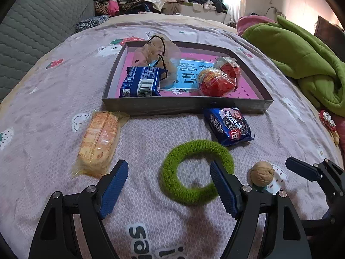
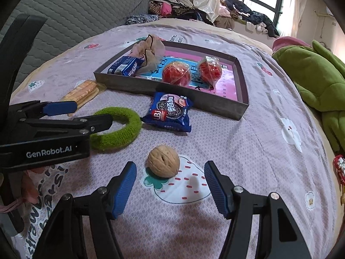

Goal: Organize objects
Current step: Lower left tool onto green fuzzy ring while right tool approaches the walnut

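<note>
On a bed (image 1: 151,133) spread with a strawberry-print sheet, we hold two pairs of tongs over a scatter of snacks. At far left lies a wrapped stack of crackers (image 1: 99,142), just off the near left corner of a shallow grey box (image 1: 185,104). Inside the box, from left to right, we see a blue biscuit packet (image 1: 141,82) against the near wall, a crumpled beige mesh bag (image 1: 157,54) in the far left corner, and two red balls in clear wrap (image 1: 216,82), side by side toward the right. The box floor is pink with a blue printed panel.

In front of the box, touching its near wall, lies a second blue cookie packet (image 1: 228,126). Nearer us sits a green fuzzy ring (image 1: 195,172) flat on the sheet. Our left tongs (image 1: 168,185) hang spread wide above it, one pad over the ring's right side, pinching nothing.

Further right, a walnut (image 2: 163,160) rests on a printed strawberry. Our right tongs (image 2: 170,185) stand spread as well, the walnut just beyond the tips and untouched. A green quilt (image 1: 301,60) is heaped at the bed's right edge.
</note>
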`<state>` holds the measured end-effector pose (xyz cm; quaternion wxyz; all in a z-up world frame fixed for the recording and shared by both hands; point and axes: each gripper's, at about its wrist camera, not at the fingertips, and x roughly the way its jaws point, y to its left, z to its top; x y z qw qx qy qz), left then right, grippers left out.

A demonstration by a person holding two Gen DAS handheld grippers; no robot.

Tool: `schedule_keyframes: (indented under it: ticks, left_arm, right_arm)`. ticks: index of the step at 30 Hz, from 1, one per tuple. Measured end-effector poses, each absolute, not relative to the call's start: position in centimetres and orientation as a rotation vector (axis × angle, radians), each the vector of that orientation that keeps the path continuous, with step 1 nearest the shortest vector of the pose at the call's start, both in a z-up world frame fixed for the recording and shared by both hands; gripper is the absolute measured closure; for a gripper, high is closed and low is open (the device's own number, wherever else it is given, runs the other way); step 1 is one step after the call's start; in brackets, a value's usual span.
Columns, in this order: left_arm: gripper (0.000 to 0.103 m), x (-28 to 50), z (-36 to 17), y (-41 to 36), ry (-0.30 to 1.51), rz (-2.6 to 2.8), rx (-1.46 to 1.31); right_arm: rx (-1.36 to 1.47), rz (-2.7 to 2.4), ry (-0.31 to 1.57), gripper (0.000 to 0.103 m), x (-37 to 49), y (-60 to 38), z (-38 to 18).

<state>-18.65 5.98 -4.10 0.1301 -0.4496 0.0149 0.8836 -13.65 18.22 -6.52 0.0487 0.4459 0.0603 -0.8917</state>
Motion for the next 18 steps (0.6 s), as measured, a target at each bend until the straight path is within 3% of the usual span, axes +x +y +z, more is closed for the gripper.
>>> schedule_keyframes:
  ticks: [18]
  left_arm:
    - [0.025,-20.5,-6.5,6.9,0.092,2.522,-1.349]
  right_arm:
    - [1.379,-2.714,0.182,0.038,-15.1,18.0,-7.8]
